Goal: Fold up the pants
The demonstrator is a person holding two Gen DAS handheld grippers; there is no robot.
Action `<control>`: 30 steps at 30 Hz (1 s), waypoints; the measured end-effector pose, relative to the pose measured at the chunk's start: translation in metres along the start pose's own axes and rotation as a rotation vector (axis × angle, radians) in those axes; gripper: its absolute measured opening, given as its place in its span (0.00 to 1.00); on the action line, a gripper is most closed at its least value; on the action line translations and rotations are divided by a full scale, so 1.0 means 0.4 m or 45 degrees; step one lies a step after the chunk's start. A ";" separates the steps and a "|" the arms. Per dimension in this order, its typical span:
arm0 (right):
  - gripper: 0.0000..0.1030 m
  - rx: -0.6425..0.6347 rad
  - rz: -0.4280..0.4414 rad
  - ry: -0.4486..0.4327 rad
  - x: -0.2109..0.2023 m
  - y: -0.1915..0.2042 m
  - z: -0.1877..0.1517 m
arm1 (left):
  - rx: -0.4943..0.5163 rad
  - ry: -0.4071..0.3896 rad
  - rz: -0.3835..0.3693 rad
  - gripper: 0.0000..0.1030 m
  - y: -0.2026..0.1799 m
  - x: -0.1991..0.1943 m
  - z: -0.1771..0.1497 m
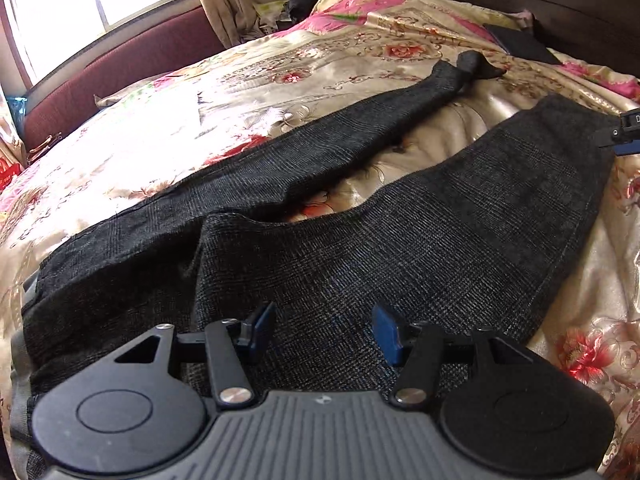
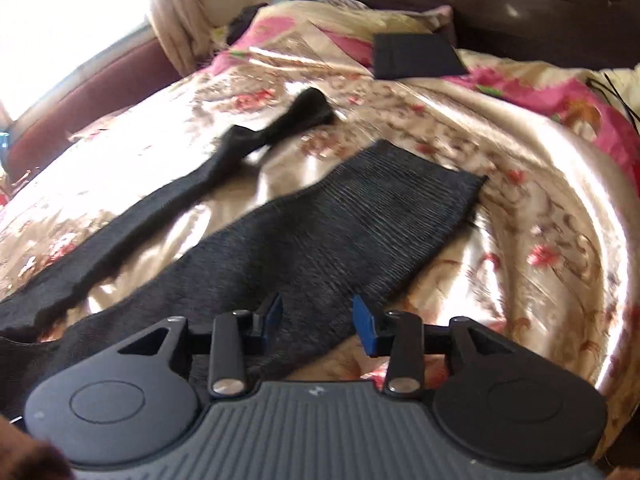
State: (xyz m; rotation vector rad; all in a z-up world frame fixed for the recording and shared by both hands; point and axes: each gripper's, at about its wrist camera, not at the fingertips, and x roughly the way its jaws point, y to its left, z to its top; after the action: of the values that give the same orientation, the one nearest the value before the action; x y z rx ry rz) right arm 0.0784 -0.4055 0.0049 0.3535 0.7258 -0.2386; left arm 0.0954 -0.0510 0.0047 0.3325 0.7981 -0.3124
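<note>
Dark grey checked pants point(image 1: 400, 248) lie spread on a floral satin bedspread point(image 1: 200, 120), legs apart and running away from me. The far leg is narrow and twisted near its hem point(image 1: 472, 64). My left gripper point(image 1: 322, 320) hovers over the hip area, open, with nothing between its blue pads. In the right wrist view my right gripper point(image 2: 317, 312) is open above the wide near leg point(image 2: 340, 220), whose hem point(image 2: 432, 164) lies flat. The twisted leg end point(image 2: 312, 108) lies beyond it. The right gripper's tip point(image 1: 612, 138) shows beside that hem at the left view's edge.
A folded dark cloth point(image 2: 416, 56) rests on the pink-patterned pillow area at the far end. A dark wooden headboard point(image 2: 520, 8) stands behind it. A maroon padded bench point(image 1: 120, 64) runs under the bright window on the left, with a curtain point(image 1: 224, 4) beside it.
</note>
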 end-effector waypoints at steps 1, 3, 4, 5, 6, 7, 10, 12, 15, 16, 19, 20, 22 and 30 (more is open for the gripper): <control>0.42 -0.027 0.035 -0.011 0.003 0.027 0.008 | -0.004 -0.014 0.007 0.66 0.011 0.000 0.005; 0.44 -0.054 0.115 0.003 0.032 0.077 0.023 | -0.004 -0.039 0.035 0.66 0.030 0.007 0.017; 0.44 -0.046 0.135 0.031 0.052 0.099 0.029 | -0.004 -0.049 0.055 0.66 0.039 0.015 0.025; 0.44 -0.035 0.166 0.063 0.074 0.122 0.035 | -0.005 -0.058 0.073 0.66 0.050 0.019 0.031; 0.44 -0.027 0.209 0.084 0.093 0.146 0.041 | -0.004 -0.069 0.087 0.66 0.062 0.024 0.037; 0.44 -0.028 0.258 0.103 0.114 0.177 0.046 | 0.001 -0.079 0.099 0.66 0.072 0.027 0.042; 0.44 -0.067 0.391 0.147 0.157 0.268 0.049 | 0.032 -0.103 0.143 0.67 0.111 0.047 0.062; 0.44 -0.075 0.480 0.199 0.193 0.321 0.044 | 0.032 -0.109 0.159 0.69 0.139 0.064 0.077; 0.44 -0.021 0.548 0.270 0.266 0.370 0.034 | 0.014 -0.117 0.159 0.70 0.172 0.098 0.101; 0.44 0.010 0.536 0.287 0.292 0.378 0.032 | 0.017 -0.121 0.157 0.70 0.176 0.110 0.107; 0.46 0.117 0.539 0.305 0.348 0.375 0.034 | 0.047 -0.115 0.160 0.71 0.173 0.162 0.120; 0.46 0.152 0.551 0.298 0.361 0.371 0.040 | 0.055 -0.104 0.159 0.71 0.172 0.179 0.122; 0.46 0.204 0.565 0.282 0.383 0.366 0.059 | 0.060 -0.084 0.154 0.71 0.169 0.207 0.125; 0.48 0.174 0.477 0.194 0.436 0.427 0.151 | 0.048 -0.066 0.155 0.75 0.175 0.247 0.134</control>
State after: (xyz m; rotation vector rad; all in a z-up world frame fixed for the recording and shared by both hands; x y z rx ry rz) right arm 0.2981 -0.2891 -0.0329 0.6342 0.7797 0.0948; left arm 0.2223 -0.0240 -0.0212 0.4047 0.7183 -0.2215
